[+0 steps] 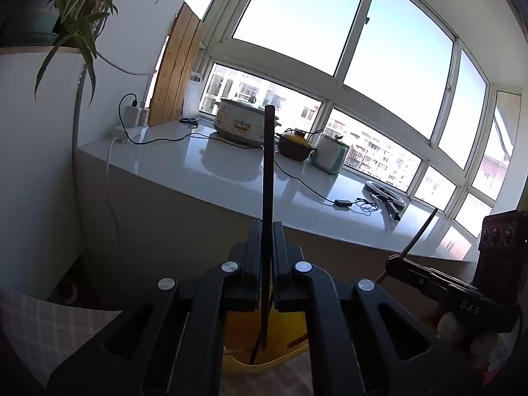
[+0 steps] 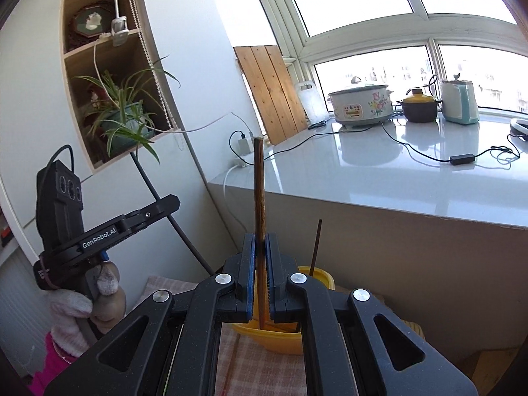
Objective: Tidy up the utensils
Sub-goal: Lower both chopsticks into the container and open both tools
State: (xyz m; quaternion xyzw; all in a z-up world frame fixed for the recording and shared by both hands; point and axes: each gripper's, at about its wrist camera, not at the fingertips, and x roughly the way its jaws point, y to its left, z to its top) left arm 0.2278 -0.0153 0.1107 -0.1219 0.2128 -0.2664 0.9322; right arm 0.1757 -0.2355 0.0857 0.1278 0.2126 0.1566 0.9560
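My left gripper (image 1: pixel 266 231) is shut on a dark chopstick (image 1: pixel 268 171) that stands upright, its lower end inside a yellow container (image 1: pixel 264 346) below the fingers. My right gripper (image 2: pixel 260 247) is shut on a brown wooden chopstick (image 2: pixel 259 191), also upright, with its lower end in the yellow container (image 2: pixel 316 277). Another thin dark stick (image 2: pixel 316 244) stands in that container. The right gripper also shows in the left wrist view (image 1: pixel 396 260) holding its chopstick tilted. The left gripper shows in the right wrist view (image 2: pixel 168 203).
A grey counter (image 2: pixel 379 171) under the windows carries a slow cooker (image 2: pixel 361 104), a yellow-lidded pot (image 2: pixel 419 107), a kettle (image 2: pixel 460 102) and cables. A checked cloth (image 2: pixel 264 363) lies under the container. A plant (image 2: pixel 125 115) sits in a wall shelf at left.
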